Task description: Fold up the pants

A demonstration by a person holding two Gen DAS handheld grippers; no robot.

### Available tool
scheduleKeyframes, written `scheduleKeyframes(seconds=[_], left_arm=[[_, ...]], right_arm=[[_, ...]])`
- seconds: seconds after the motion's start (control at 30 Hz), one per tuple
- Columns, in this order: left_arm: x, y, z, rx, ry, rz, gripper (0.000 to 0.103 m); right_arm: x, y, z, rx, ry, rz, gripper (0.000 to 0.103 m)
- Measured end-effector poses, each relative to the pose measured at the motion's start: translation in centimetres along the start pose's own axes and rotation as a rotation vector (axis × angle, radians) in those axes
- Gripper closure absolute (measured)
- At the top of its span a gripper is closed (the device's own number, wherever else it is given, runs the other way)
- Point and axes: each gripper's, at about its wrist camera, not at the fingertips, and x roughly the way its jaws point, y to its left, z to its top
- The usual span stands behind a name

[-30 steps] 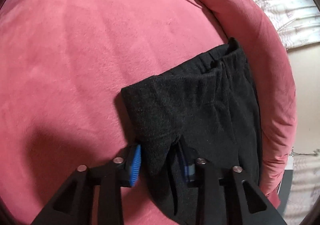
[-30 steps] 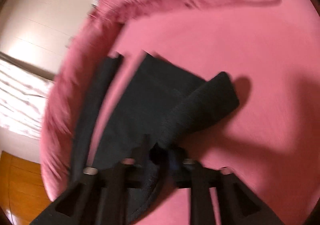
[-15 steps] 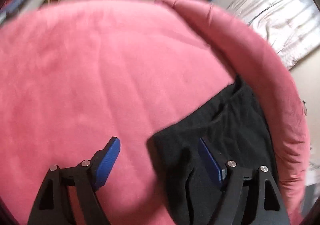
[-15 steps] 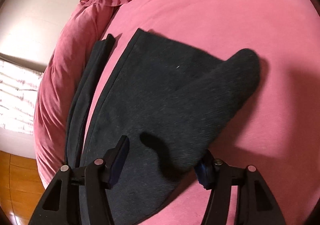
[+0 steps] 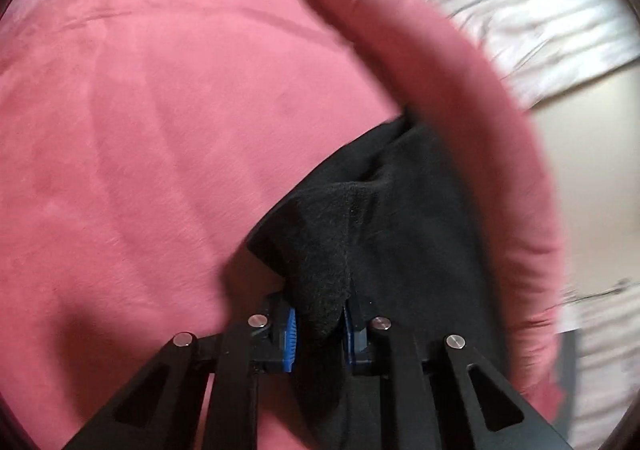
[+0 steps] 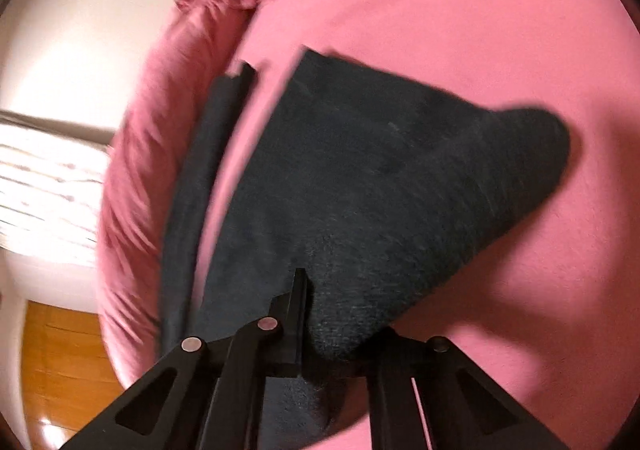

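We have the dark pants lying on the pink bed, pushed toward its raised pink rim, and both tools are on the same garment from opposite ends. In the left wrist view the left gripper sits at the bottom centre of the frame, its blue pads closing on a pinched-up corner of black cloth, which runs away from it toward the upper right and ends against the rim. In the right wrist view the right gripper at the bottom centre is clamped together on a thick fold of the pants; from there the fabric fans toward the upper left, with a rounded lobe reaching out to the right of the frame. A narrow strip, probably one leg, lies just beside the main panel along the rim, a sliver of pink between them. Our judgement is that the long axis runs parallel to the rim, so the coming fold would carry the held edges along that line. The right gripper's right finger is buried under cloth, motion blur smears the rim and the pale curtains, and we cannot tell waistband from cuffs, nor how many layers each tool holds.
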Motion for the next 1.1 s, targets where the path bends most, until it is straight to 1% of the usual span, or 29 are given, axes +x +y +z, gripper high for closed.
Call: scheduleKeyframes(seconds=[0.07,0.17,0.2,0.27,0.3,0.4,0.43,0.5,0.57,0.67,0.73,0.8,0.87,1.0,1.1], left_arm=[[-1.1,-0.1,0.1,-0.026,-0.006,-0.088,0.087],[-4.1,1.0,0.3,-0.105,-0.01,-0.257,0.088],[-4.8,1.1,0.3,-0.12,-0.019,-0.297,0.088],[-4.7,0.8,0.8,-0.139,-0.035,-0.344,0.088],[-5.0,0.9,0.8,-0.154,-0.042,-0.377,0.088],[-6.5,1.6,1.2,-0.179,-0.055,-0.433,0.088],[-8.5,2.6,1.4,-0.18,-0.054,-0.442,0.088],[-9.5,3.0,1.5,-0.155,-0.054,-0.444,0.088],[-11.0,3.5,0.8,-0.144,-0.034,-0.454,0.088],[-11.4,3.7,0.7,-0.123,-0.003,-0.441,0.088],[-11.3,3.1,0.9,-0.111,0.018,-0.42,0.087],[-10.4,2.3,1.3,-0.112,0.039,-0.409,0.087],[-9.7,1.7,1.7,-0.129,0.054,-0.411,0.087],[-7.9,-0.1,3.0,-0.165,0.064,-0.423,0.086],[-6.0,-2.2,4.5,-0.165,0.064,-0.41,0.086]], right_arm=[[-1.3,1.5,0.5,0.0,-0.03,0.054,0.096],[-3.6,4.1,1.1,-0.016,-0.061,0.13,0.097],[-4.7,5.0,1.0,-0.03,-0.071,0.151,0.097],[-6.2,6.5,1.1,-0.053,-0.091,0.188,0.097],[-7.1,7.1,1.1,-0.057,-0.104,0.212,0.097],[-9.2,8.0,0.8,-0.059,-0.132,0.26,0.097],[-10.1,8.1,0.7,-0.066,-0.141,0.274,0.097],[-11.7,8.1,0.3,-0.087,-0.152,0.291,0.097],[-12.8,8.4,-0.2,-0.111,-0.156,0.294,0.097],[-14.1,8.4,-0.4,-0.13,-0.162,0.293,0.097],[-14.3,8.2,-0.1,-0.135,-0.162,0.274,0.097],[-13.4,7.9,0.4,-0.114,-0.154,0.259,0.097],[-12.1,7.8,1.1,-0.085,-0.144,0.266,0.097],[-8.3,10.0,2.8,-0.102,-0.126,0.217,0.097],[-5.5,12.1,4.6,-0.101,-0.125,0.198,0.097]])
